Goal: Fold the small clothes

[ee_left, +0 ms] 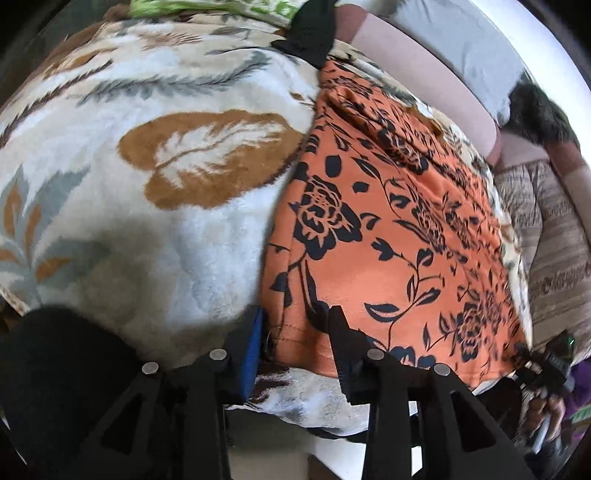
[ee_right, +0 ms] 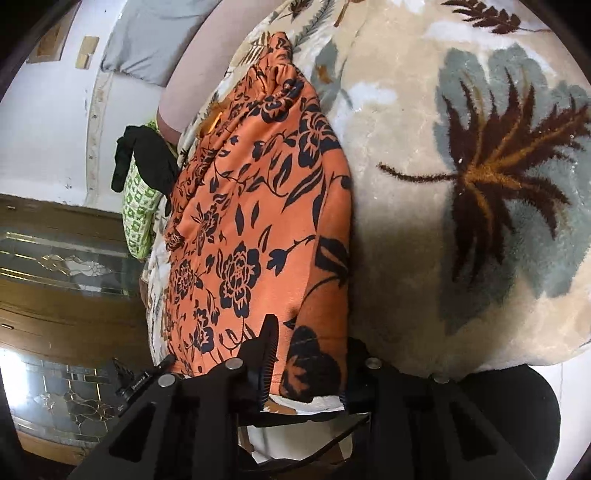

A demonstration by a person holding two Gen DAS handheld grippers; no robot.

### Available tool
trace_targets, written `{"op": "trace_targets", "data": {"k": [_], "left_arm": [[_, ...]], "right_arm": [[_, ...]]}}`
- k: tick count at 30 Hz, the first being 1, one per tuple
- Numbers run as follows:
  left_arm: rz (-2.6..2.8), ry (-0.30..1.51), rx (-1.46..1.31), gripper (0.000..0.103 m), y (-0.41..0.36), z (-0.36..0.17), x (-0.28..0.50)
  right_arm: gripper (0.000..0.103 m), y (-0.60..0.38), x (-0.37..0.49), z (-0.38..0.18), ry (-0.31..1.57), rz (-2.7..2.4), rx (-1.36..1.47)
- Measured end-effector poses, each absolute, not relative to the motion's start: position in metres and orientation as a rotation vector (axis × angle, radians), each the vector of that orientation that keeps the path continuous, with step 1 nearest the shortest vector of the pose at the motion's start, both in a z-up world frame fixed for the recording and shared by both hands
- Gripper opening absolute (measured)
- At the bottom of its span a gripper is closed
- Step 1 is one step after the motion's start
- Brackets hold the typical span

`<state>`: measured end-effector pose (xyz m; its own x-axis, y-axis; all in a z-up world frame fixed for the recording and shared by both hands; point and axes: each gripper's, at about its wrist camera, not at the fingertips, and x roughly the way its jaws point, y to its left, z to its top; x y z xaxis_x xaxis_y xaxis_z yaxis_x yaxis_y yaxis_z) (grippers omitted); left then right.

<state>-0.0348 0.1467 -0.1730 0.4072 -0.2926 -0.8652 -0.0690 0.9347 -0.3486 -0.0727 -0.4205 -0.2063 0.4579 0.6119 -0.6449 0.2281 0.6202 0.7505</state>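
Note:
An orange garment with a black flower print [ee_left: 388, 221] [ee_right: 258, 221] lies flat on a plush leaf-patterned blanket [ee_left: 166, 184] [ee_right: 461, 184]. My left gripper [ee_left: 297, 339] is at the garment's near left corner. Its blue-padded finger sits at the cloth's edge, the other finger rests on the cloth, and the hem fills the gap, so it is shut on the garment. My right gripper [ee_right: 312, 362] holds the near right corner the same way, with the corner bulging between its ridged pads. The right tool and the hand holding it [ee_left: 554, 369] show at the lower right of the left wrist view.
A black garment [ee_left: 306, 37] [ee_right: 144, 155] and a green-patterned cloth [ee_left: 221, 7] [ee_right: 138, 214] lie at the bed's far end. A grey pillow [ee_left: 461, 48] [ee_right: 147, 40] lies against the white wall. Wood-and-glass panels [ee_right: 55, 258] stand beside the bed.

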Motion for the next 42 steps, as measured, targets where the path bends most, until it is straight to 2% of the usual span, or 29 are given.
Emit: {"op": "trace_targets", "data": {"k": [1, 5, 7, 9, 11, 13, 16, 17, 19, 21, 22, 23, 24, 25, 33, 37, 42], "left_arm": [[-0.153, 1.163, -0.336, 0.008, 0.144, -0.178, -0.032], [-0.169, 1.173, -0.395, 0.007, 0.154, -0.172, -0.03], [-0.19, 1.099, -0.39, 0.007, 0.155, -0.148, -0.04], [-0.201, 1.044, -0.356, 0.007, 0.152, -0.128, -0.043], [-0.193, 1.064, -0.348, 0.007, 0.154, -0.138, -0.038], [-0.139, 1.197, -0.39, 0.007, 0.161, -0.179, -0.029], [-0.139, 1.178, -0.407, 0.009, 0.162, -0.179, -0.031], [-0.14, 1.169, -0.399, 0.014, 0.162, -0.176, -0.031], [-0.132, 1.182, -0.408, 0.021, 0.162, -0.177, -0.031], [-0.139, 1.18, -0.427, 0.026, 0.162, -0.178, -0.031], [-0.136, 1.177, -0.417, 0.026, 0.16, -0.178, -0.032], [-0.13, 1.175, -0.383, 0.014, 0.157, -0.177, -0.034], [-0.136, 1.175, -0.356, 0.007, 0.155, -0.177, -0.034], [-0.15, 1.175, -0.352, 0.007, 0.155, -0.175, -0.032], [-0.144, 1.204, -0.395, 0.007, 0.157, -0.18, -0.02], [-0.214, 1.106, -0.422, 0.007, 0.154, -0.137, -0.01], [-0.311, 0.876, -0.381, 0.007, 0.141, -0.055, 0.062]], "right_arm": [[0.03, -0.421, -0.074, -0.205, 1.095, 0.285, 0.902], [0.023, -0.42, -0.072, -0.207, 1.11, 0.288, 0.9], [0.015, -0.421, -0.075, -0.198, 1.073, 0.303, 0.916], [0.014, -0.423, -0.078, -0.182, 1.017, 0.327, 0.91], [0.014, -0.426, -0.078, -0.175, 0.992, 0.329, 0.908], [0.014, -0.431, -0.076, -0.188, 1.016, 0.303, 0.93], [0.017, -0.434, -0.076, -0.214, 1.096, 0.26, 0.988], [0.017, -0.434, -0.078, -0.212, 1.081, 0.258, 0.972], [0.026, -0.434, -0.077, -0.21, 1.08, 0.269, 0.983], [0.029, -0.435, -0.076, -0.212, 1.084, 0.255, 0.984], [0.029, -0.436, -0.076, -0.213, 1.086, 0.251, 0.991], [0.028, -0.434, -0.076, -0.212, 1.088, 0.249, 0.976], [0.02, -0.432, -0.076, -0.209, 1.092, 0.244, 0.956], [0.008, -0.43, -0.077, -0.206, 1.096, 0.239, 0.934], [0.007, -0.422, -0.066, -0.195, 1.083, 0.277, 0.93], [0.007, -0.421, -0.05, -0.181, 1.052, 0.325, 0.971], [0.007, -0.432, 0.016, -0.126, 0.912, 0.416, 0.974]]}}
